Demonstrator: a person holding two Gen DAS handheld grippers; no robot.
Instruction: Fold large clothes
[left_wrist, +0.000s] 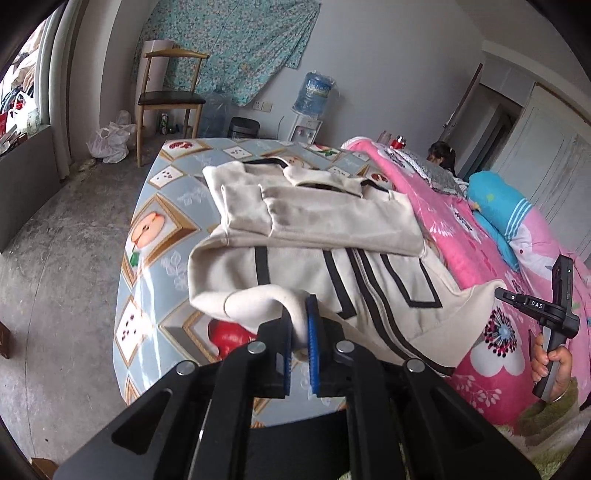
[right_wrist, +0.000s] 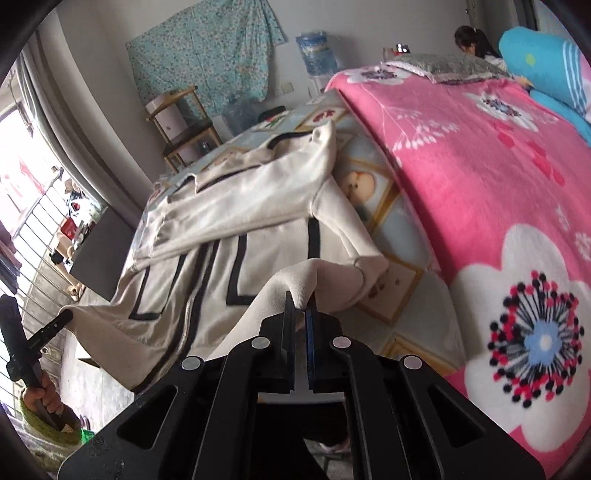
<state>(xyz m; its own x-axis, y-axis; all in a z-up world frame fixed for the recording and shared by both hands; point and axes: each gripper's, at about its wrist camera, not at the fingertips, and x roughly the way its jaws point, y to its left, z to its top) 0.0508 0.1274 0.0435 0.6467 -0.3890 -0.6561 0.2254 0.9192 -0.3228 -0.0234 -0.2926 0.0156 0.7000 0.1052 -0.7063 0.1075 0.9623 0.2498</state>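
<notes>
Behind table (left_wrist: 147, 236), only left view shows floor (left_wrist: 55, 277).

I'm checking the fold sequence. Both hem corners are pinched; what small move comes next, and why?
Probably carry the hem forward over the sleeves: the left hand-held gripper and right hand-held gripper each pinch a corner of the cream jacket, whose sleeves are already folded in.

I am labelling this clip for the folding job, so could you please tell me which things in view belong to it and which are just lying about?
Belong to the job:
- cream jacket, sleeves already folded across it
- left gripper, shut on its hem
- right gripper, shut on its hem
- patterned tablecloth under it

Just lying about:
- pink blanket
- blue pillow
- wooden chair
- water dispenser
- plastic bag
</notes>
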